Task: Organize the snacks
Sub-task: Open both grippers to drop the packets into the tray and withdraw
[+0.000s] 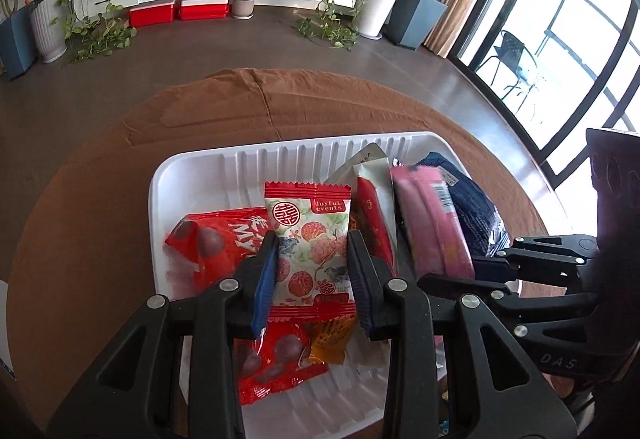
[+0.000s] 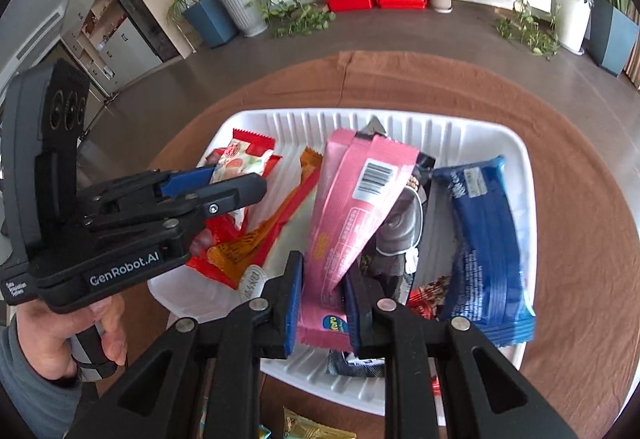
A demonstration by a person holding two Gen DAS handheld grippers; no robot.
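Several packets already in ribbed white plastic tray [image 1: 168, 175]. Left hand-held gripper [image 1: 312, 279] pinches red-and-white fruit-print packet [image 1: 310, 235]; right hand-held gripper [image 2: 322, 303] pinches pink wrapper [image 2: 352, 207]. Both packets above tray, unreleased; gold packet [image 2: 316, 429] outside tray remains.

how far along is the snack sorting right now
Several packs already lie in the white tray, among them a blue pack and a red pack. In hand: the left gripper is shut on the Joyful events packet and the right gripper on the pink packet, both over the tray. Left: a gold-wrapped snack lies outside the tray's near edge.
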